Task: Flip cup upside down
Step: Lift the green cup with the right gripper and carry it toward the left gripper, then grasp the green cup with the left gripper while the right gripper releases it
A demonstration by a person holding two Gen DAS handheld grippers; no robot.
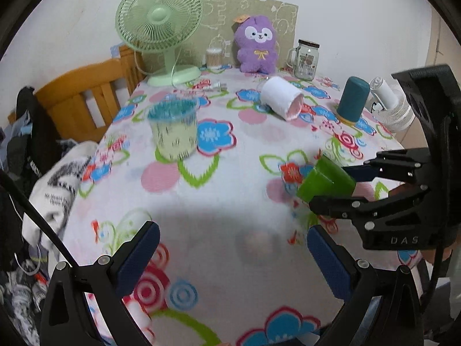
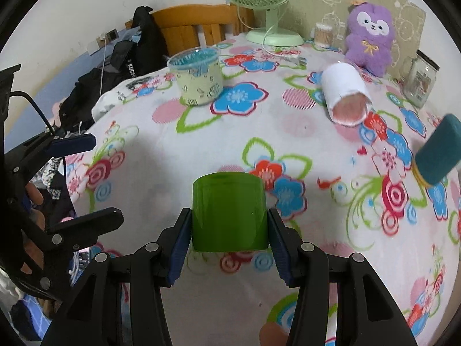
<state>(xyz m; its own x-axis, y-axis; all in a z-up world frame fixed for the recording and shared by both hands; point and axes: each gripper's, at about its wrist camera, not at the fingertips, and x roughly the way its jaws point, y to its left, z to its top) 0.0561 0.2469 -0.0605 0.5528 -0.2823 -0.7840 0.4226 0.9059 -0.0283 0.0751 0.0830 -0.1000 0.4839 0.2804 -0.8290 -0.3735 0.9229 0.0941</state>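
Observation:
My right gripper (image 2: 229, 230) is shut on a green cup (image 2: 229, 210), its blue pads pressing both sides; the cup's closed base faces up and away, held just above the flowered tablecloth (image 2: 201, 144). In the left wrist view the same cup (image 1: 325, 180) shows tilted between the right gripper's fingers (image 1: 331, 186) at the right. My left gripper (image 1: 233, 245) is open and empty over the near part of the table; it also shows at the left of the right wrist view (image 2: 83, 178).
On the table stand a cream tub with a blue lid (image 1: 174, 131), a white cup lying on its side (image 1: 281, 98), a teal upside-down cup (image 1: 353, 99), a glass jar (image 1: 306, 59), a purple plush toy (image 1: 256, 44) and a green fan (image 1: 160, 28). A wooden chair (image 1: 86, 101) stands left.

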